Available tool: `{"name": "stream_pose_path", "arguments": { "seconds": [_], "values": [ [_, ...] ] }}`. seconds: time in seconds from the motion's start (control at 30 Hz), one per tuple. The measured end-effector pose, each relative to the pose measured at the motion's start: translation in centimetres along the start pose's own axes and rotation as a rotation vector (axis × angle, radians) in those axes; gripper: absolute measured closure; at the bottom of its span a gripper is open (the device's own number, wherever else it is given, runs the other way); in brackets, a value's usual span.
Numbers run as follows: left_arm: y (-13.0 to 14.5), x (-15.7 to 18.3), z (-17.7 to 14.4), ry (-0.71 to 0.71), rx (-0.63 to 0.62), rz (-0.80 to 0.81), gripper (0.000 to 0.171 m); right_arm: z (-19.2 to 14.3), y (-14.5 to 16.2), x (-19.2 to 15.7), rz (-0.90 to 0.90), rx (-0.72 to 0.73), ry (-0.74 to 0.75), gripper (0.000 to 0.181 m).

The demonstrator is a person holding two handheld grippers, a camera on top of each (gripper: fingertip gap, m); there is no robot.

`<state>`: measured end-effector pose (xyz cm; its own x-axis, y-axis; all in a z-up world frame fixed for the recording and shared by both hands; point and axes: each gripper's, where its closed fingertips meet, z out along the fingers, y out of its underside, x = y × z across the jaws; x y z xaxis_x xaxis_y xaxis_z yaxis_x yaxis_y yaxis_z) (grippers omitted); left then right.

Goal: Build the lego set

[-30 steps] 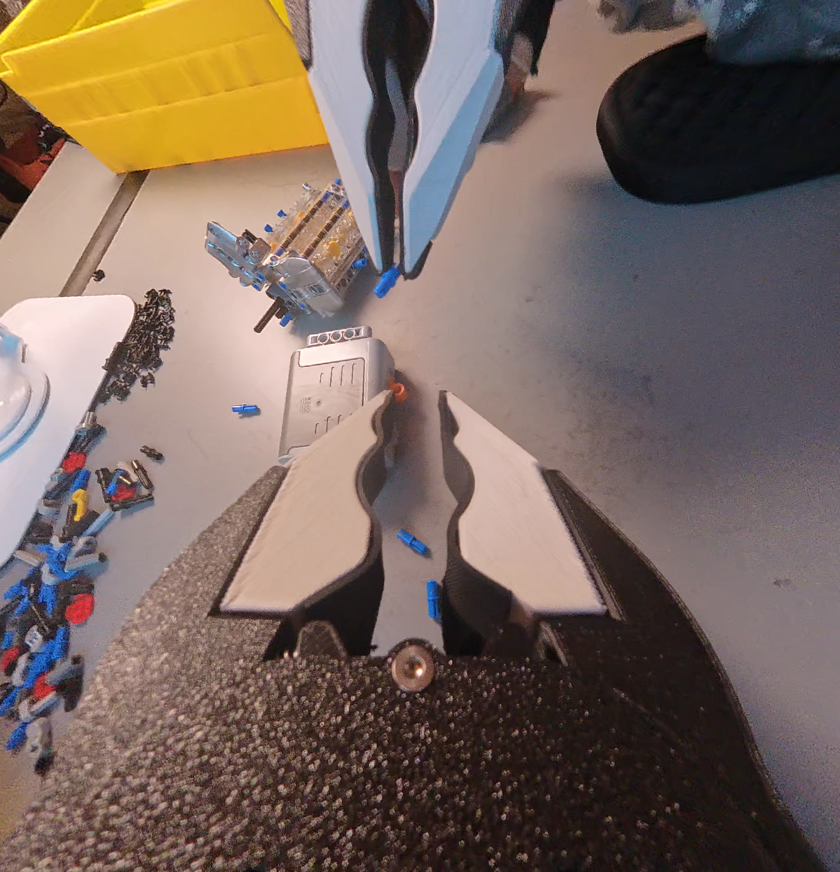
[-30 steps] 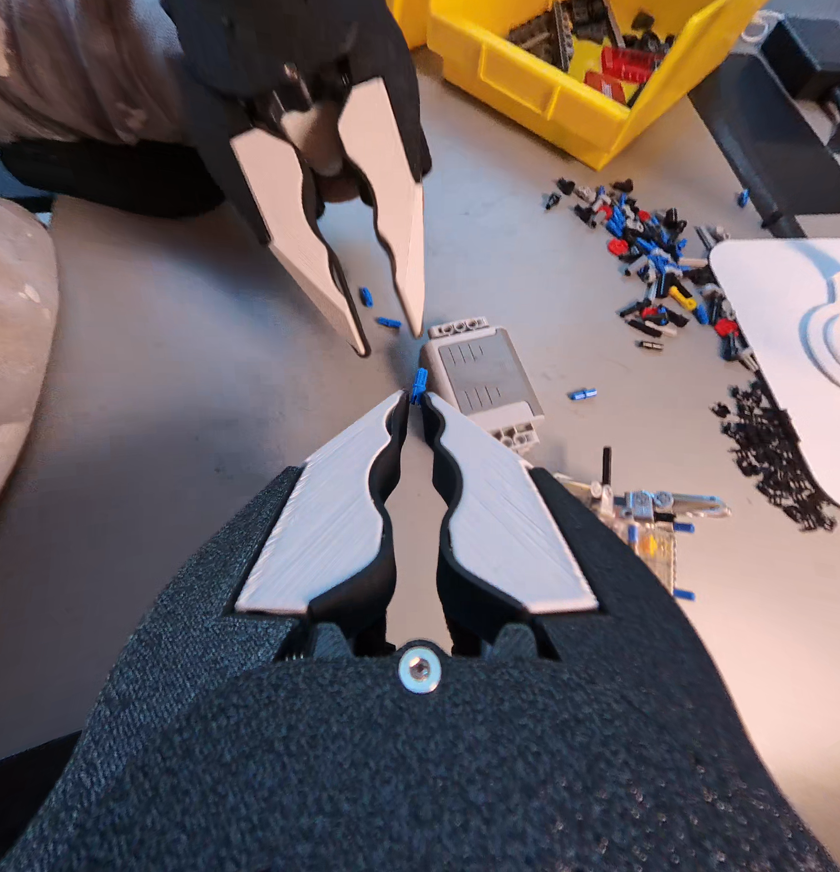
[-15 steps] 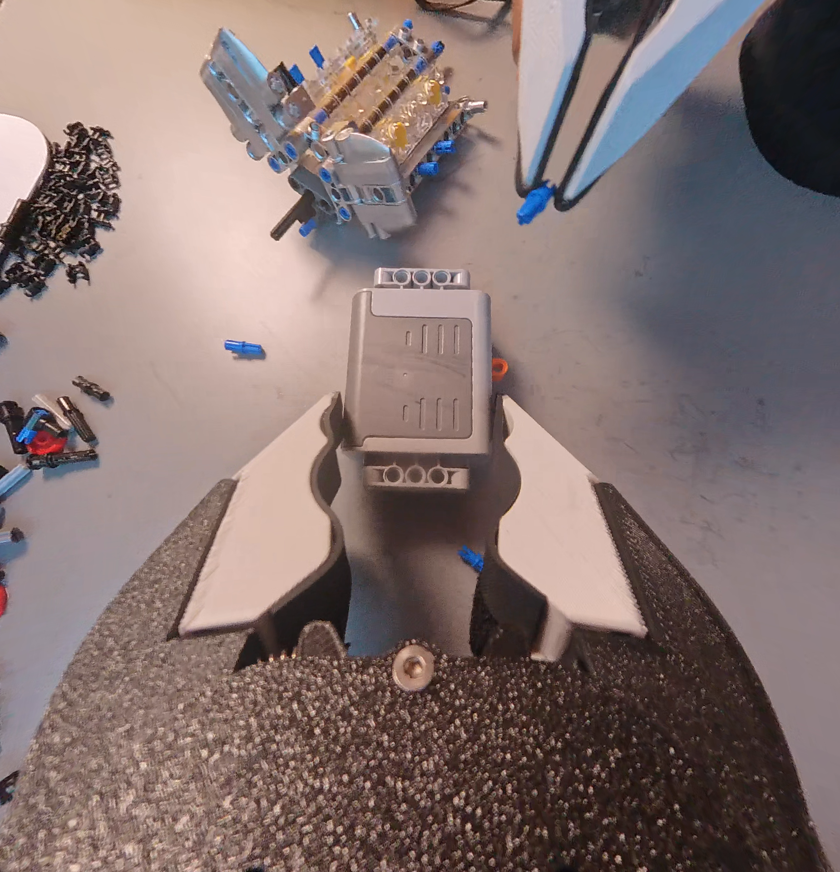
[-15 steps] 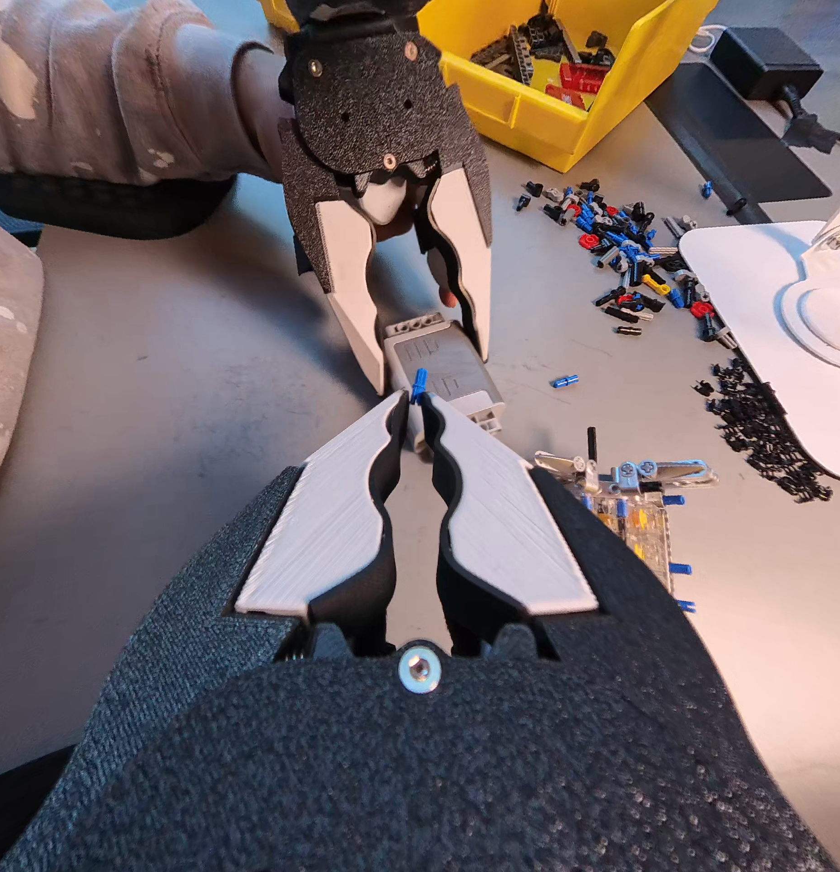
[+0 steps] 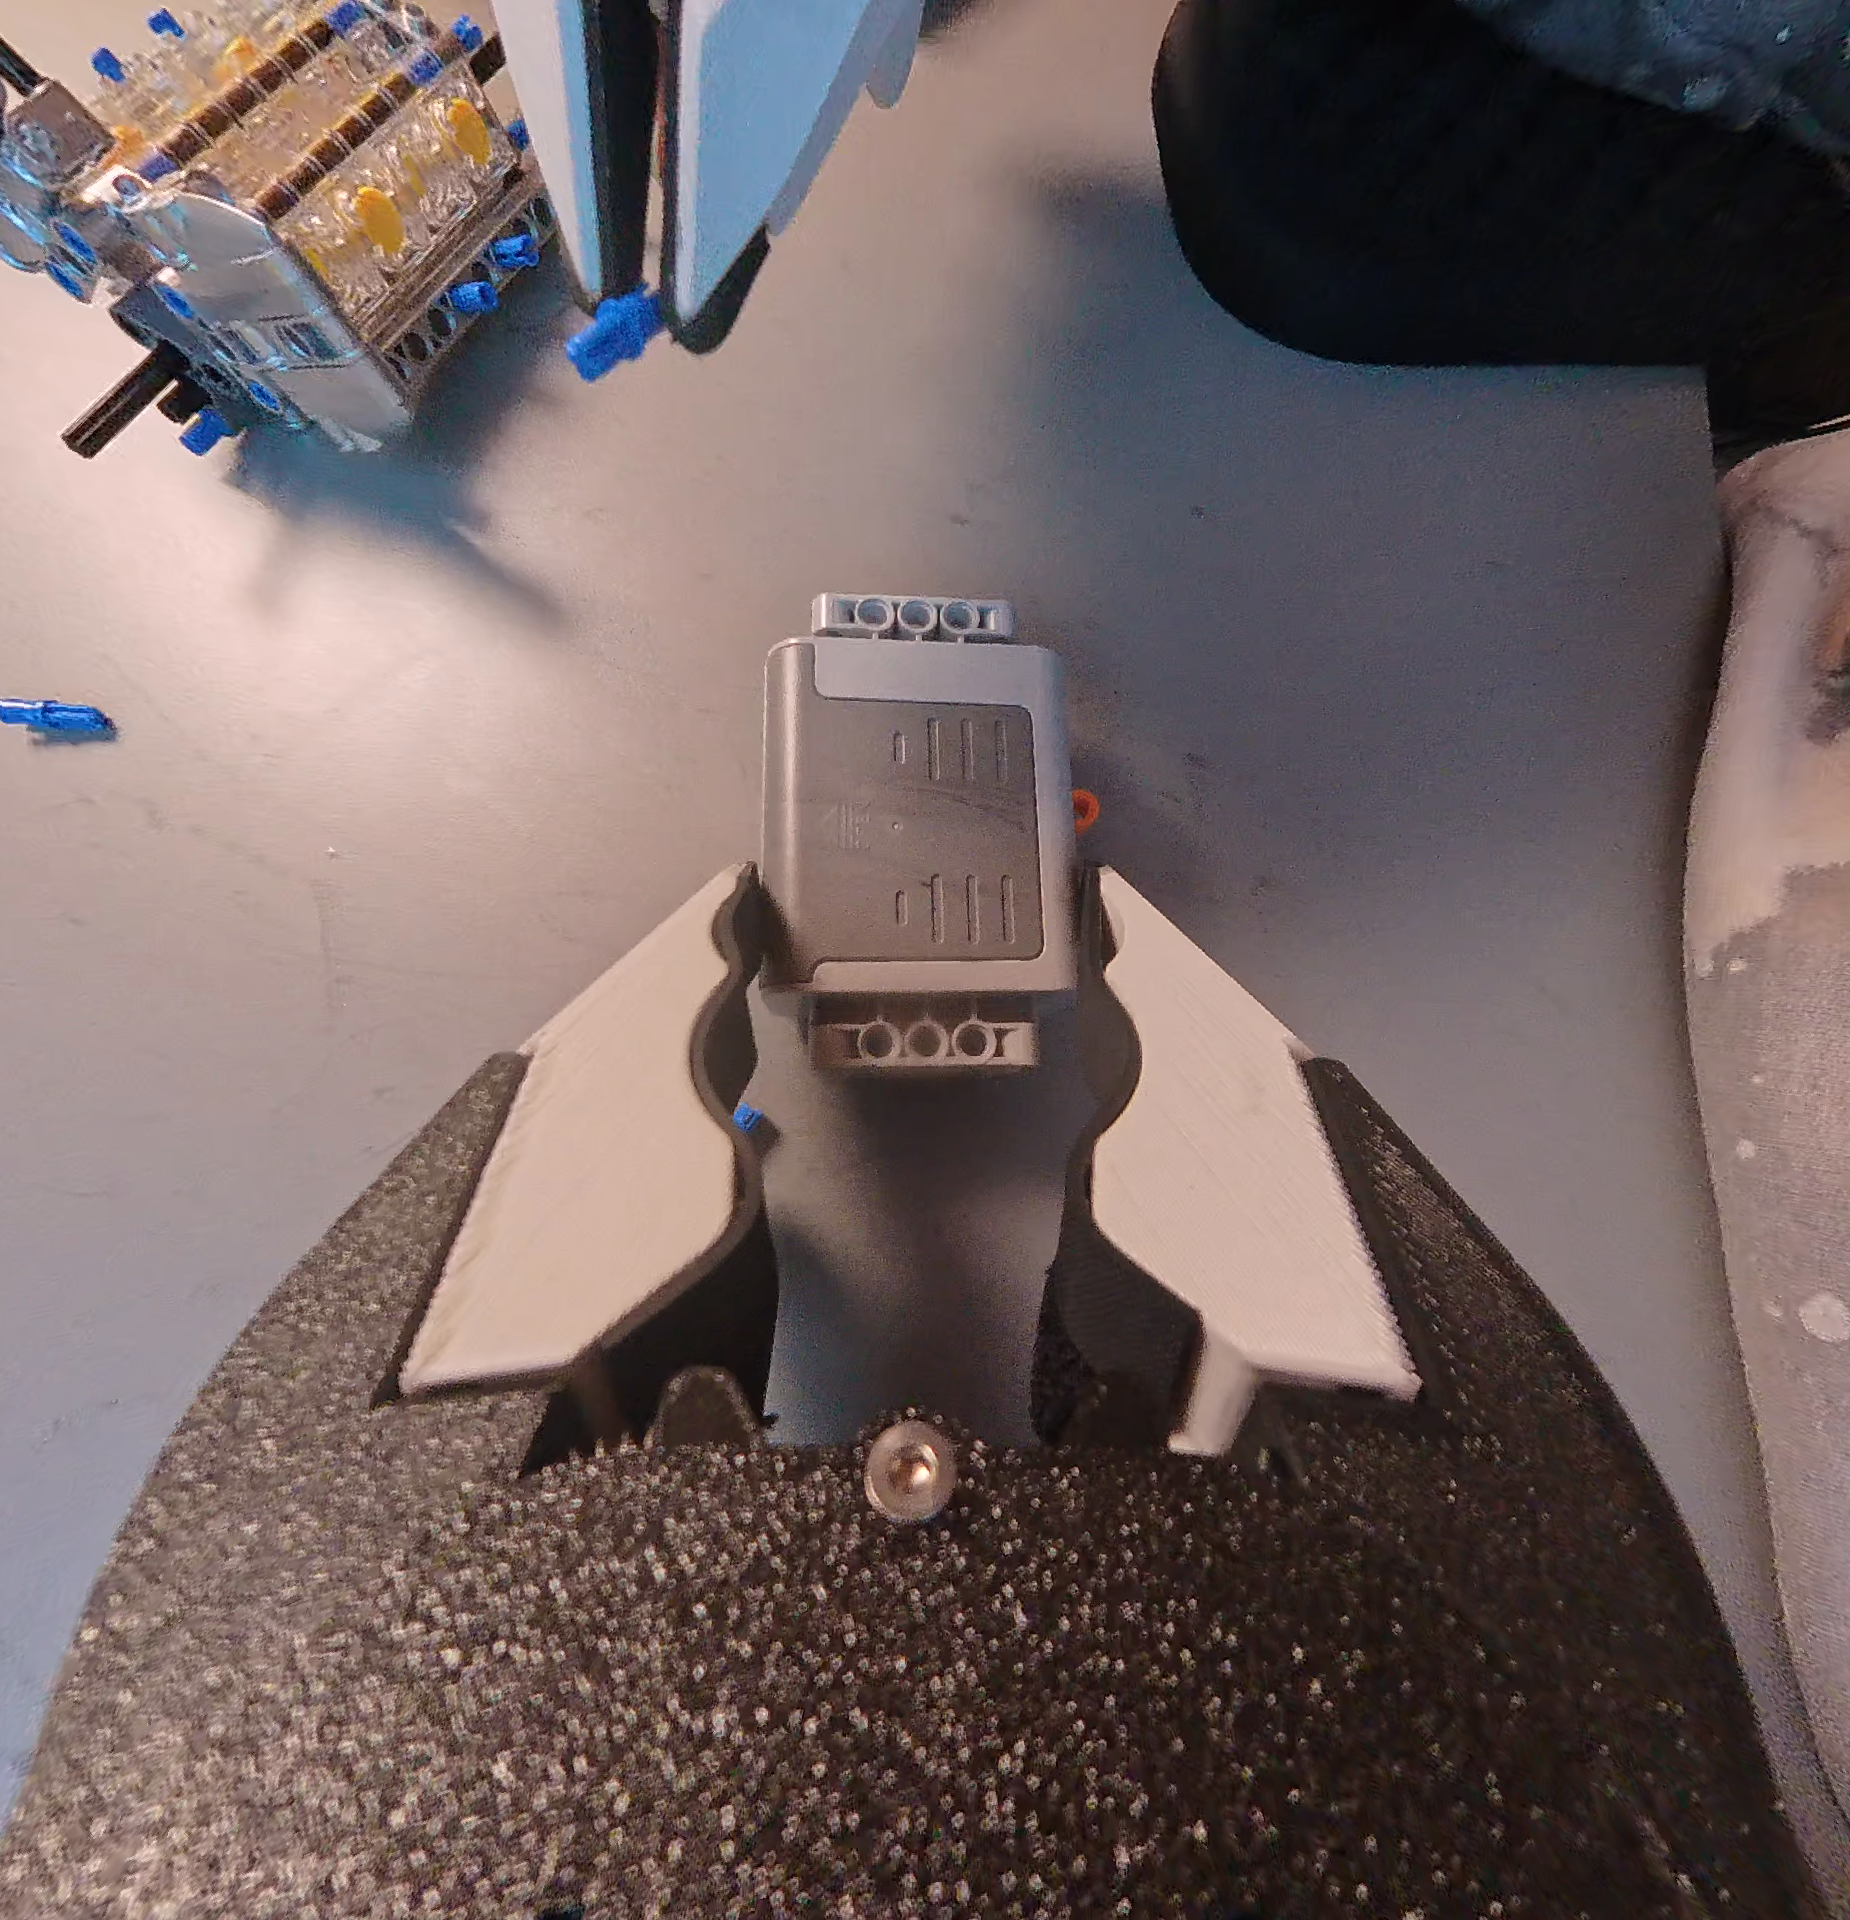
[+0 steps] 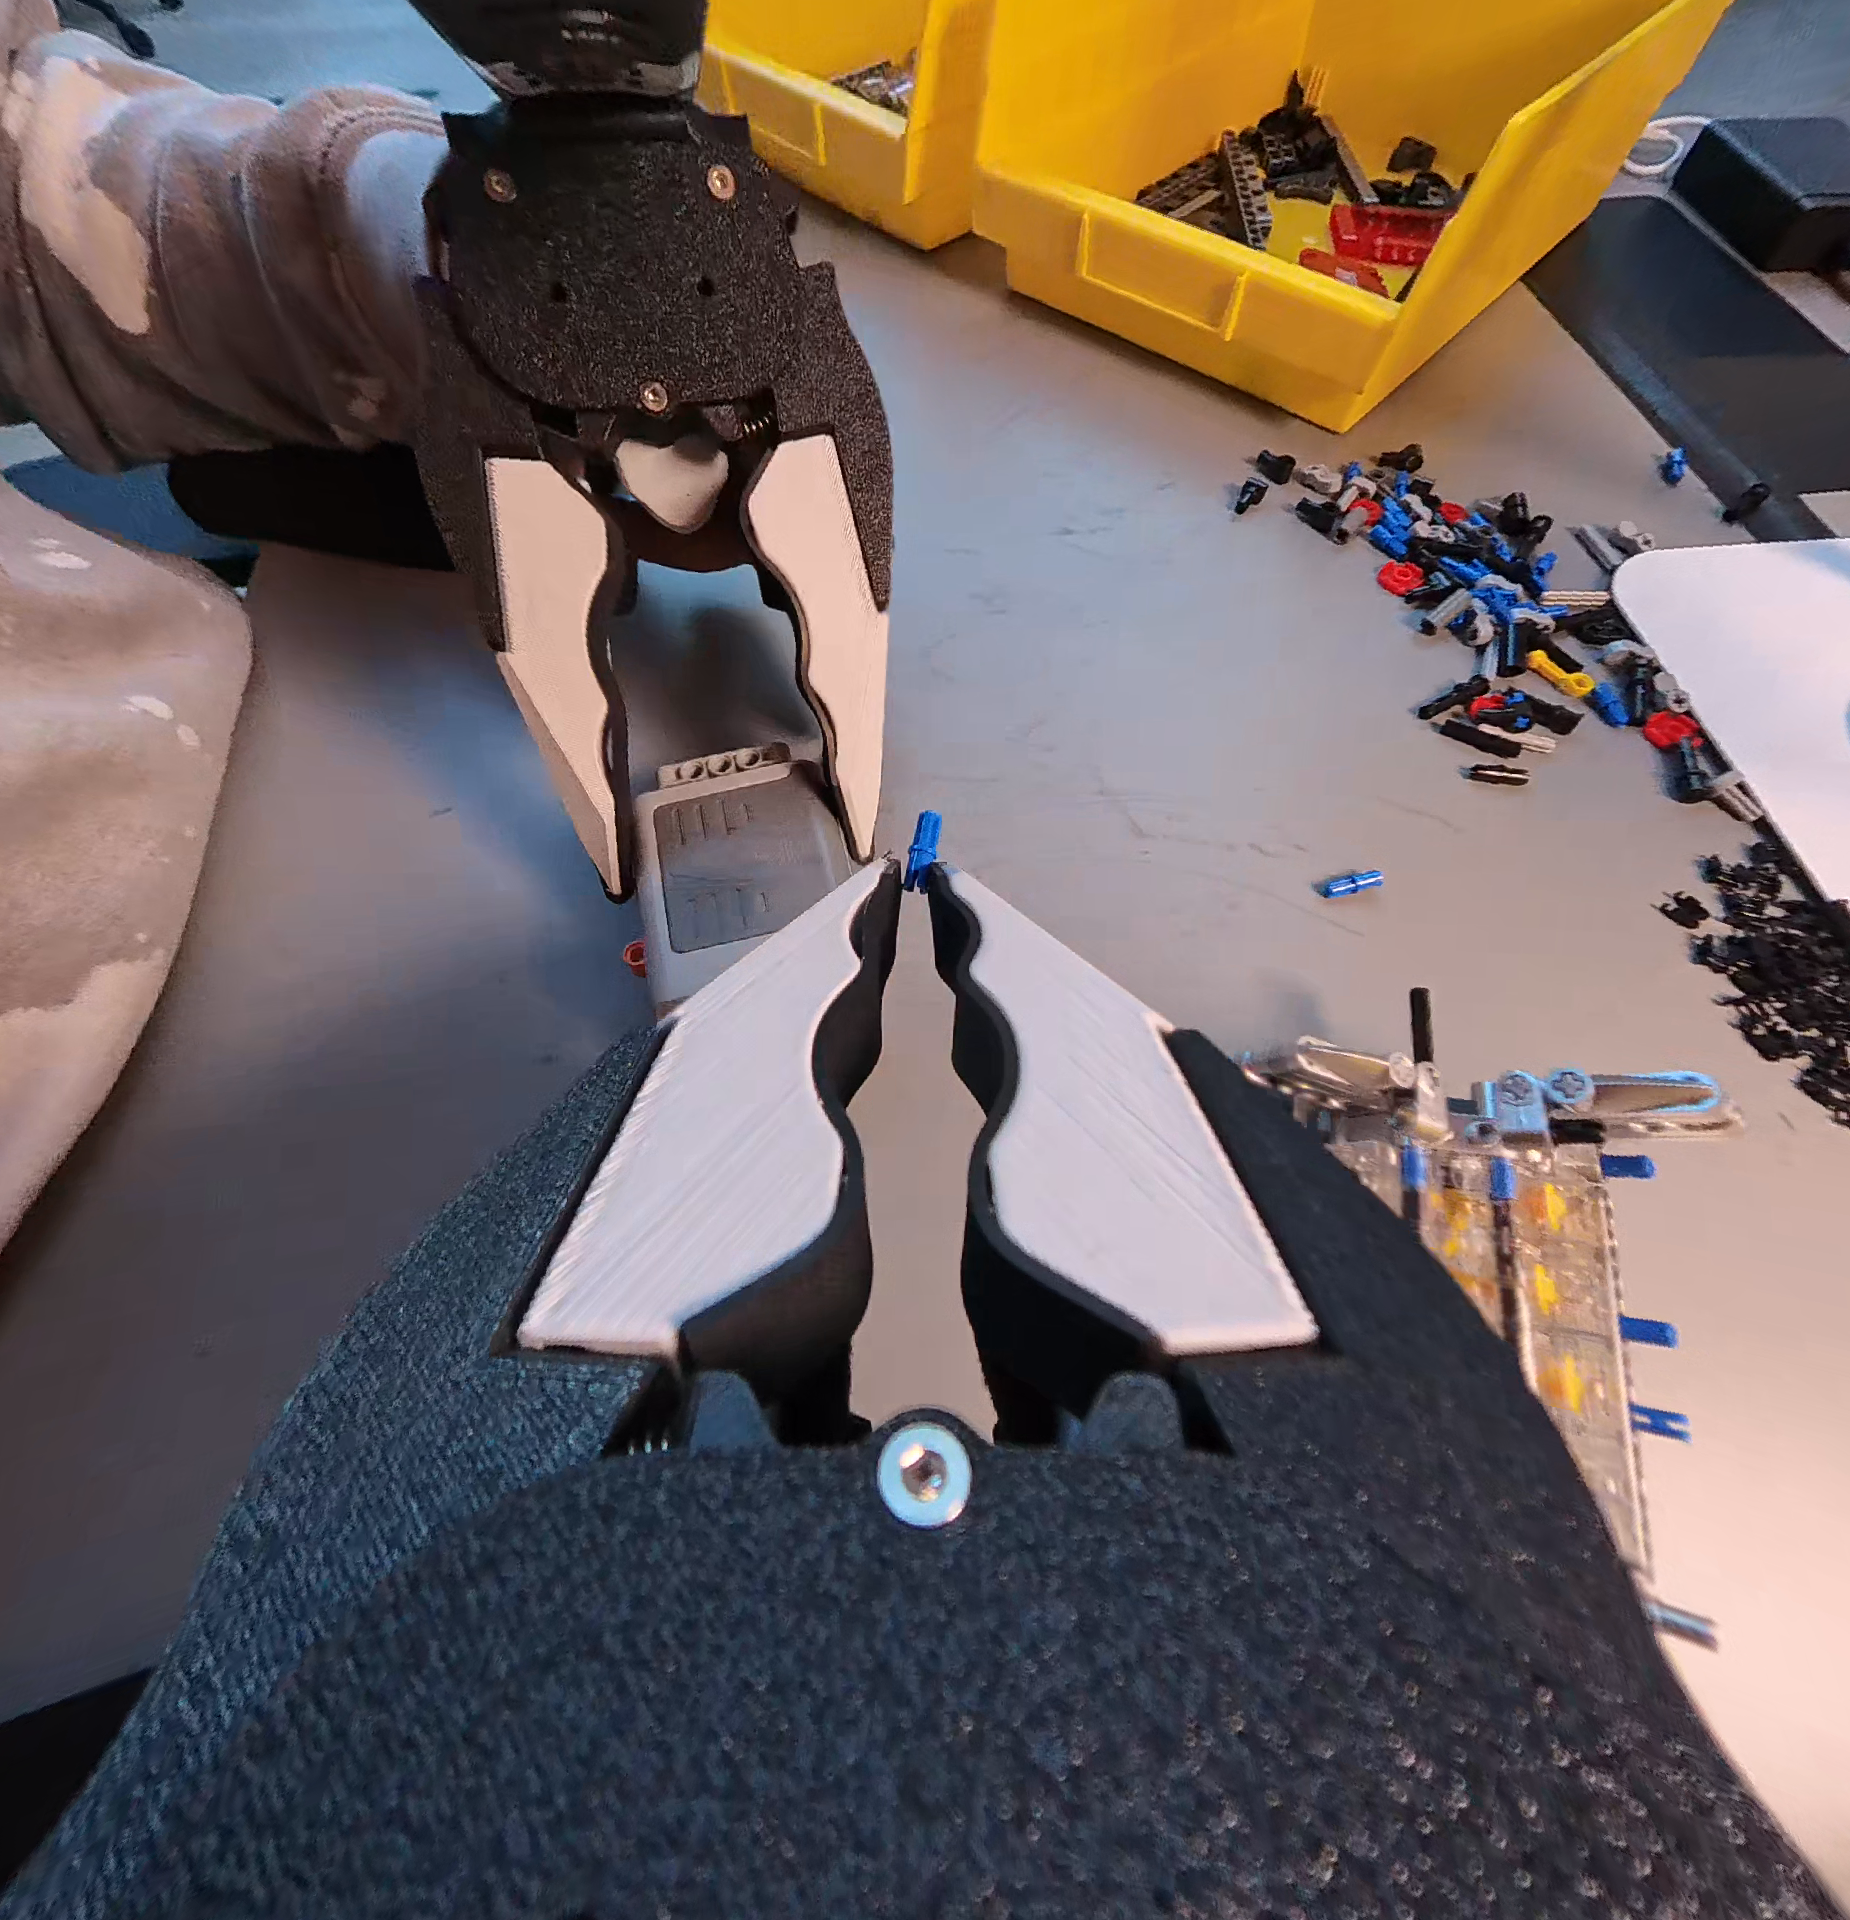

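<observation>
- Left tongs (image 5: 921,904) clamped the smooth grey rectangular battery box (image 5: 905,831) between their tips, above the matte table (image 5: 381,935).
- Right tongs (image 6: 916,878) pinched a small blue plastic pin (image 6: 922,836) just beside it.

Matt grey plastic on the battery box (image 5: 905,831); rough, speckled black shell on the left gripper (image 5: 916,904), its fingers (image 5: 609,1164) ridged white plastic. Glossy yellow bin (image 6: 1212,260), smooth table (image 5: 381,935), possibly laminate. Shiny steel screw (image 6: 923,1475).

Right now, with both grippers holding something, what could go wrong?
The right gripper pinches only the end of the blue pin; it could twist out. The left gripper grips the grey box only near its rear, so it might pivot. The orange tab sits close to one finger.
</observation>
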<state>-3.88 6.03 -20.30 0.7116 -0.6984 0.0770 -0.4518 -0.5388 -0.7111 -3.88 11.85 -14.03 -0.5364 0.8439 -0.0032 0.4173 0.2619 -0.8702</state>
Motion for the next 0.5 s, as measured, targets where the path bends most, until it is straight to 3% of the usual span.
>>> {"name": "stream_pose_path", "arguments": {
  "seconds": [0.2,0.37,0.5],
  "values": [
    [-0.2,0.5,-0.3,-0.026,0.060,0.017,0.112,0.2,1.9,-0.8,0.027,-0.059,-0.049,0.176],
    [-1.0,-0.1,-3.0,0.002,0.165,-0.002,0.110,-0.4,3.3,-2.2,0.066,-0.086,-0.120,0.176],
    [0.2,-0.8,-4.4,-0.005,0.153,0.012,0.116,-0.5,4.6,-3.1,0.093,-0.121,-0.161,0.176]
  ]
}}
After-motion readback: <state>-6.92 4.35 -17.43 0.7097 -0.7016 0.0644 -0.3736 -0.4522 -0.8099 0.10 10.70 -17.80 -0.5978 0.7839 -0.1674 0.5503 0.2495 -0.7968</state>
